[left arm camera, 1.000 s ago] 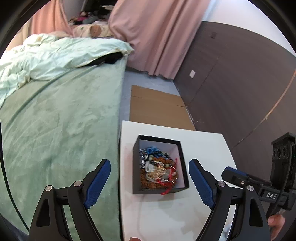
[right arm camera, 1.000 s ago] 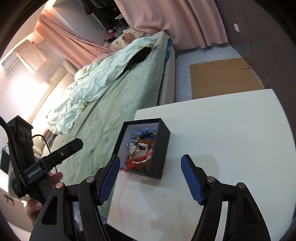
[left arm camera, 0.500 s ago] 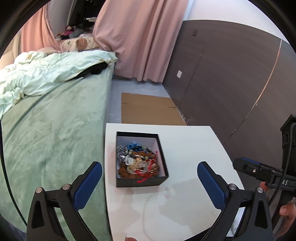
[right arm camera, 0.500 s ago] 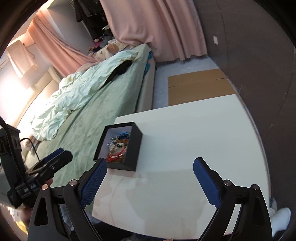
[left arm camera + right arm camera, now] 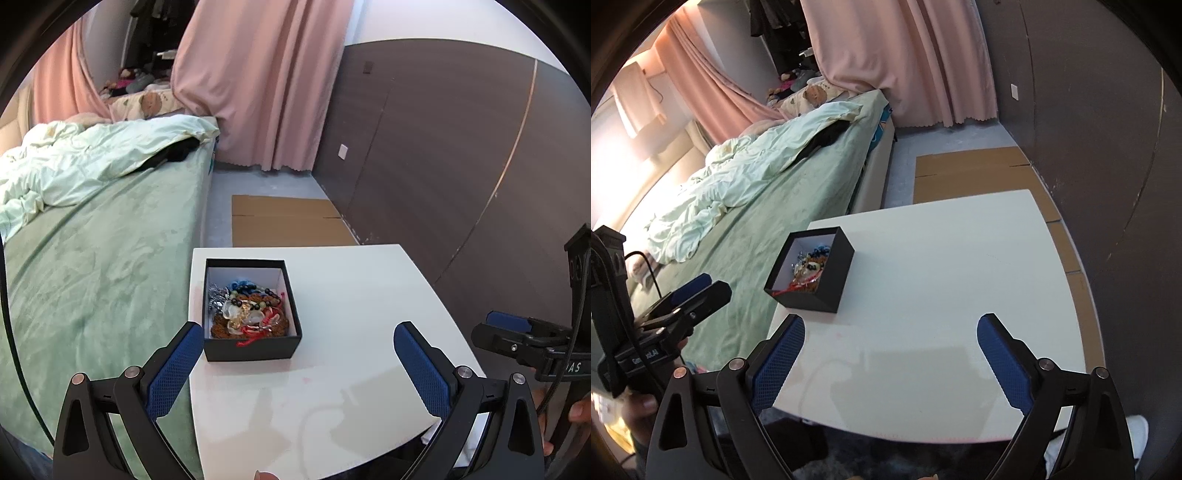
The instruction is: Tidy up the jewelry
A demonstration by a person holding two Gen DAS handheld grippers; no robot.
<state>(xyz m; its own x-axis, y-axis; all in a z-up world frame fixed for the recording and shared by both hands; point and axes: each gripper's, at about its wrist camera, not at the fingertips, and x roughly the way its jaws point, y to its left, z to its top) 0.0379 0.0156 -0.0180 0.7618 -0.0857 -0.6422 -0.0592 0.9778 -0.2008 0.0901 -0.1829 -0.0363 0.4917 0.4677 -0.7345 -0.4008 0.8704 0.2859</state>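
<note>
Jewelry (image 5: 247,312) sits heaped in the open black box (image 5: 252,349) at the bench's (image 5: 362,295) bed-side edge, just ahead of the left hand-held gripper (image 5: 297,363), the nearer one, while the right hand-held gripper (image 5: 890,350) hangs farther back, both with jaws just spread wide and empty.

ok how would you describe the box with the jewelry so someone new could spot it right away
Find the white table beside the green bed. Near the table's bed-side edge sits a small black open box with a white inside, heaped with tangled jewelry: beads, clear stones, red cord. It is the only thing on the table.
</note>
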